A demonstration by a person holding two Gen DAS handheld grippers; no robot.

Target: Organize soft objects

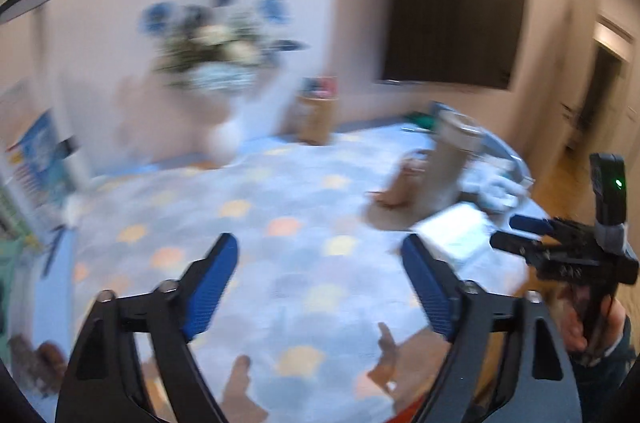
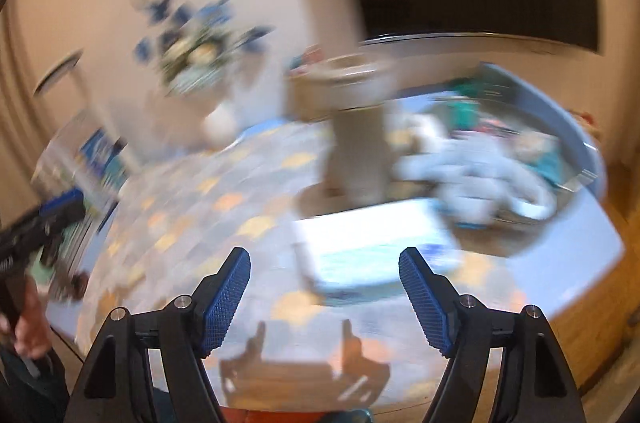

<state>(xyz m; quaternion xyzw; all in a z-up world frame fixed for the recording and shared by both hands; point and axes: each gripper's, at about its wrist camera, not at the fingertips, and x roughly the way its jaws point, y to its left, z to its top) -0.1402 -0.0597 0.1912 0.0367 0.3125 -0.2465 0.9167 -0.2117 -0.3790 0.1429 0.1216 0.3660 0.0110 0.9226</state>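
Both grippers are held with fingers apart and nothing between them: left gripper [image 1: 320,283], right gripper [image 2: 325,297]. Pale soft toys [image 2: 476,179] are heaped ahead and right of the right fingers, in the blue tray [image 2: 560,111]; the right hand is judged nearer.

One tabletop [image 2: 580,255] carries one vase of flowers [image 2: 200,63], one tan cylinder [image 2: 356,151] and one white box [image 2: 372,239]. One pile of soft toys [image 2: 472,175] lies at far right; blur hides their number.
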